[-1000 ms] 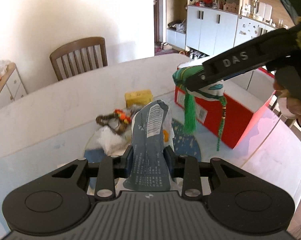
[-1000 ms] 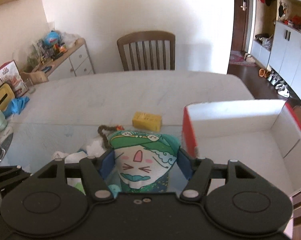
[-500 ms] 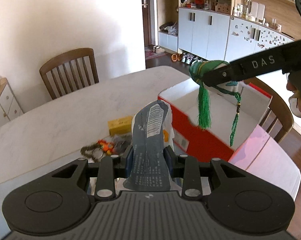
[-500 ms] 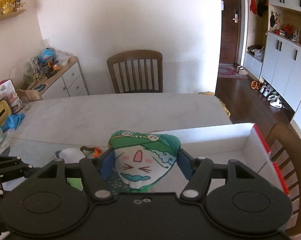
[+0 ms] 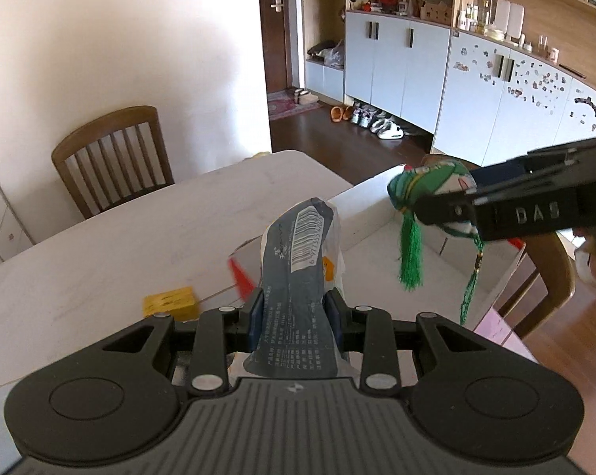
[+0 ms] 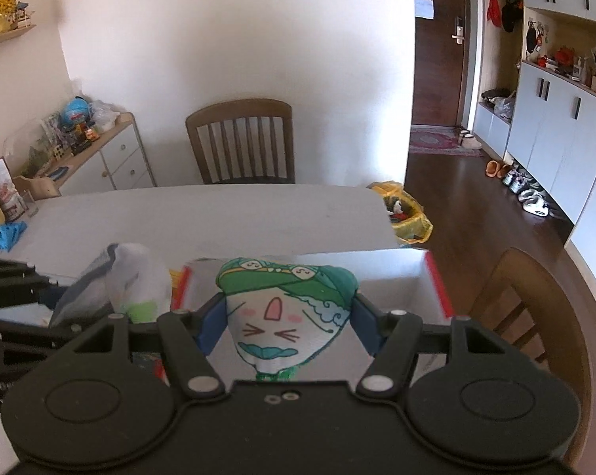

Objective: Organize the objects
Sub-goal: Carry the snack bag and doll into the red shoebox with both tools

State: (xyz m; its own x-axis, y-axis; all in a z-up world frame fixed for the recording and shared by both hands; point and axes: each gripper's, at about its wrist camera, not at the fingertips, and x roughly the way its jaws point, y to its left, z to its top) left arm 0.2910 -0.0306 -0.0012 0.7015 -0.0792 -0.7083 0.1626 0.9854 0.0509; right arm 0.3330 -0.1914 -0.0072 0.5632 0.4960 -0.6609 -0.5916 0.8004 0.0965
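Note:
My left gripper [image 5: 294, 316] is shut on a dark blue-grey packet [image 5: 298, 261] with a barcode, which sticks up between the blue pads. My right gripper [image 6: 288, 324] is shut on a green and white cloth pouch [image 6: 282, 308] with a cartoon face. In the left wrist view that pouch [image 5: 428, 190] hangs to the right in the right gripper [image 5: 436, 198], its green tassel [image 5: 410, 261] dangling over the box [image 5: 361, 213]. The box is white inside and red outside. Both held things are above its near left end [image 6: 397, 273]. The packet [image 6: 131, 281] shows at left in the right wrist view.
A yellow block [image 5: 171, 303] lies on the white table [image 5: 139, 229] left of the box. One wooden chair [image 6: 242, 138] stands at the table's far side, another [image 6: 535, 316] just right of the box. Cabinets and shoes line the right wall.
Both grippers have travelled to the right and a little upward, carrying the packet and the pouch from over the cluttered table to above the box. The table clutter has slid out of view.

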